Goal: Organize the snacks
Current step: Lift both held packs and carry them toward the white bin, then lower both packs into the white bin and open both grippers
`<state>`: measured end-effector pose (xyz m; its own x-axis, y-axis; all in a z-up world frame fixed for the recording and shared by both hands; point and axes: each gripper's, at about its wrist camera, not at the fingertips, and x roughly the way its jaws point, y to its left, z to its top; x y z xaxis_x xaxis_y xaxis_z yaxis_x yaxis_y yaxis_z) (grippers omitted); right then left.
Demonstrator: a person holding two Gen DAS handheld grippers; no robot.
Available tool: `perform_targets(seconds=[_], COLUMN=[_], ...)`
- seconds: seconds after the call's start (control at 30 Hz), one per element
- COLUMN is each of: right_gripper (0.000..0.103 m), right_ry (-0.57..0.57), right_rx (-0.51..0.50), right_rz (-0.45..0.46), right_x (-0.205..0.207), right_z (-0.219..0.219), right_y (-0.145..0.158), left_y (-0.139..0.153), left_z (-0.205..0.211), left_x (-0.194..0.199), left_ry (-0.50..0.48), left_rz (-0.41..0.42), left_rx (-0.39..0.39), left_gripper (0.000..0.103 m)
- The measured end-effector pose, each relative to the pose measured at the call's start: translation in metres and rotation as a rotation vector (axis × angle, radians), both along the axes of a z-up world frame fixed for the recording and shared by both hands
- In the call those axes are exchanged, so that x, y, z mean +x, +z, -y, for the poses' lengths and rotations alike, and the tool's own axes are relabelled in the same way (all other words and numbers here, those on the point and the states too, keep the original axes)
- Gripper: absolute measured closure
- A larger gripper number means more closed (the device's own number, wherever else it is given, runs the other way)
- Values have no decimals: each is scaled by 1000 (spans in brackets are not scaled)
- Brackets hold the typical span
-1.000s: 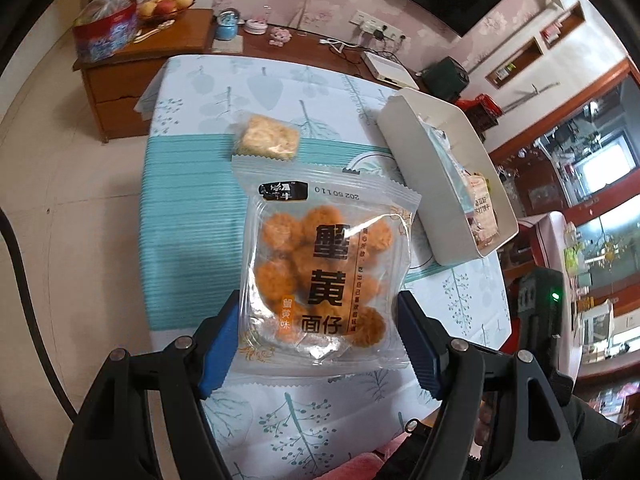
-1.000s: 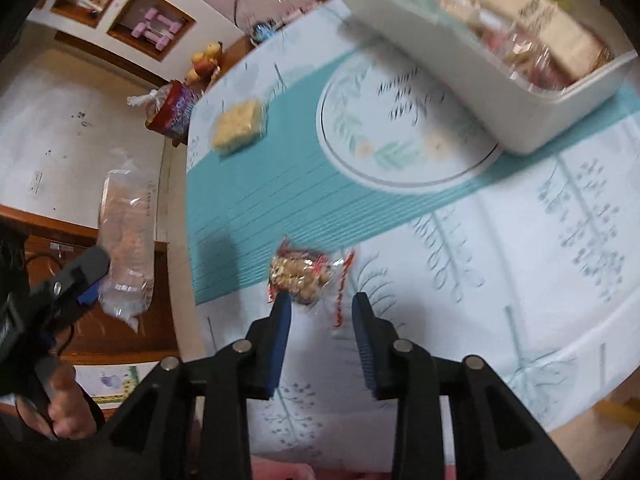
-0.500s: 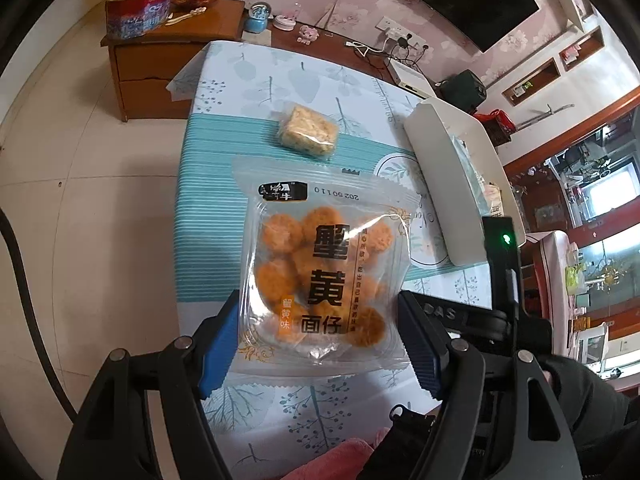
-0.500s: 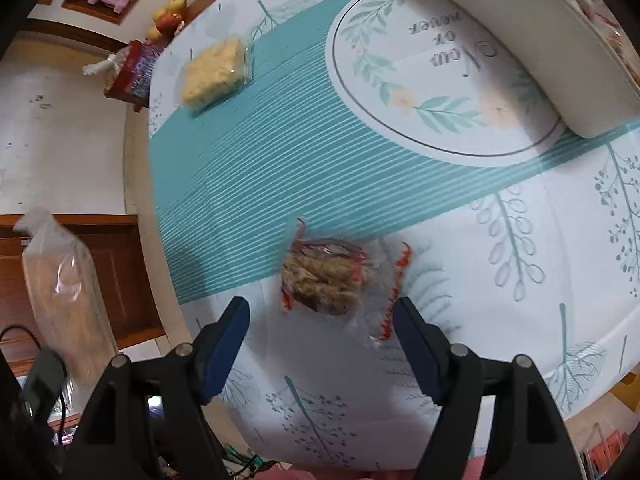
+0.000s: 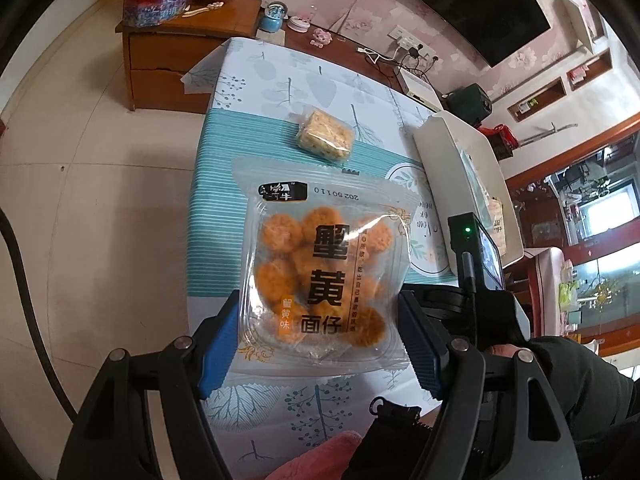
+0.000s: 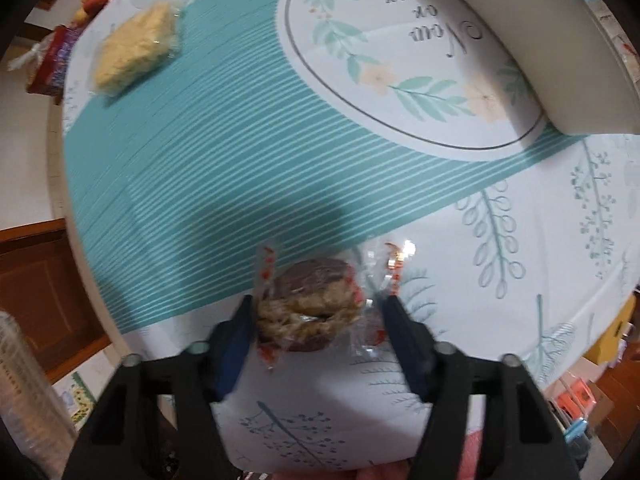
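Observation:
My left gripper (image 5: 320, 336) is shut on a clear pack of orange snack balls (image 5: 324, 276) and holds it up above the table's near edge. My right gripper (image 6: 316, 332) is open, low over the table, with its fingers on either side of a small red-trimmed wrapped snack (image 6: 310, 310). A pale rice-crisp block in clear wrap (image 5: 325, 139) lies on the teal stripes, and it also shows in the right wrist view (image 6: 136, 50). The white bin (image 5: 460, 168) holding several snacks stands at the right; its wall shows in the right wrist view (image 6: 560, 52).
The table wears a teal striped cloth (image 6: 208, 160) with leaf prints. A wooden cabinet (image 5: 176, 56) with a fruit bowl and red bag stands beyond the far end. The right hand-held unit (image 5: 476, 264) sits right of the pack. Tiled floor lies to the left.
My right gripper has opened, dropped closer to the table and come around the small wrapped snack. My left gripper has drawn back and left with the orange pack still held.

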<state>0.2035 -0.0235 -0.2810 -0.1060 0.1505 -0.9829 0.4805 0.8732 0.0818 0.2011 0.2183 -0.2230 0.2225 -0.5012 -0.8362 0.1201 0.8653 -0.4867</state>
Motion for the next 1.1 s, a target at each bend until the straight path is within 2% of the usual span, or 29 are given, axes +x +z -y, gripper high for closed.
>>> perform_targets(seconds=[0.1, 0.23, 0.5, 0.77, 1.0, 1.1], right_gripper=[52, 53, 54, 54, 54, 54], right_ry=[7, 13, 40, 148, 325, 368], right_rx=[5, 27, 77, 226, 282, 306], right_rz=[2, 11, 39, 197, 357, 414], right_x=[2, -9, -16, -23, -36, -36], right_z=[0, 16, 37, 78, 124, 130], right_y=[3, 7, 17, 42, 77, 89], left_y=[-1, 2, 13, 28, 49, 57], left_z=[2, 5, 41, 100, 149, 171], left_x=[2, 1, -6, -19, -32, -33], left_ry=[2, -8, -28, 37, 123, 146], left_rz=[-1, 8, 34, 76, 141, 163], left_rx=[1, 7, 23, 16, -10, -8], left_gripper=[30, 30, 30, 30, 29, 29])
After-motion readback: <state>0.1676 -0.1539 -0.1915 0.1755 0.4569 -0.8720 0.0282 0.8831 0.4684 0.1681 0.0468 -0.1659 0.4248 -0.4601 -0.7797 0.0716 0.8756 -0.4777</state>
